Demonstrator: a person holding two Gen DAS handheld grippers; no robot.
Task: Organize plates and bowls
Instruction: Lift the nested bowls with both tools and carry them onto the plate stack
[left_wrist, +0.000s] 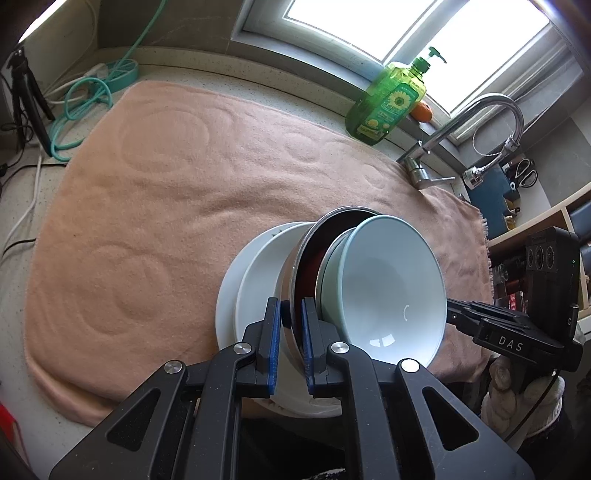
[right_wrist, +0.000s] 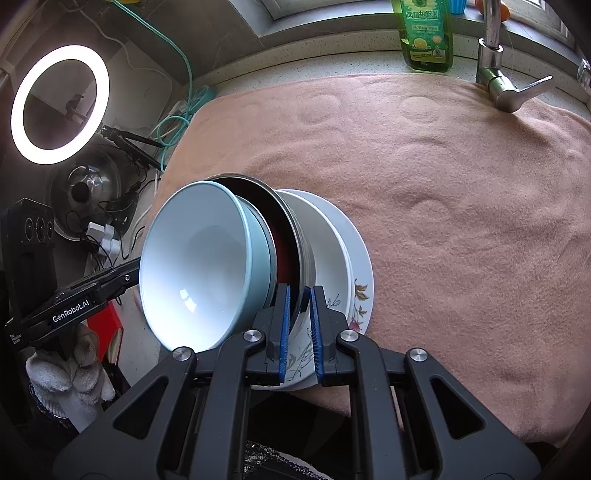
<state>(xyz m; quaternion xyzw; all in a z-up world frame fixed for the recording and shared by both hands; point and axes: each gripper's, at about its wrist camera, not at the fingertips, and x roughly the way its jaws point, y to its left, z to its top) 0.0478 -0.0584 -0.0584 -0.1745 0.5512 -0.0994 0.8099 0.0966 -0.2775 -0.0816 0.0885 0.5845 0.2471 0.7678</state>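
Both tongs clamp the same steel bowl rim, from opposite sides of the stack.

The left gripper and right gripper each pinch the red-lined steel bowl, which carries two nested pale blue bowls and sits on white plates at the near edge of the peach towel. Only the right view shows the bottom plate's flower print and a ring light; the left view alone shows the window.

You are working in a home kitchen: a chrome faucet and green dish-soap bottle stand far right below a window, by the speckled desk.
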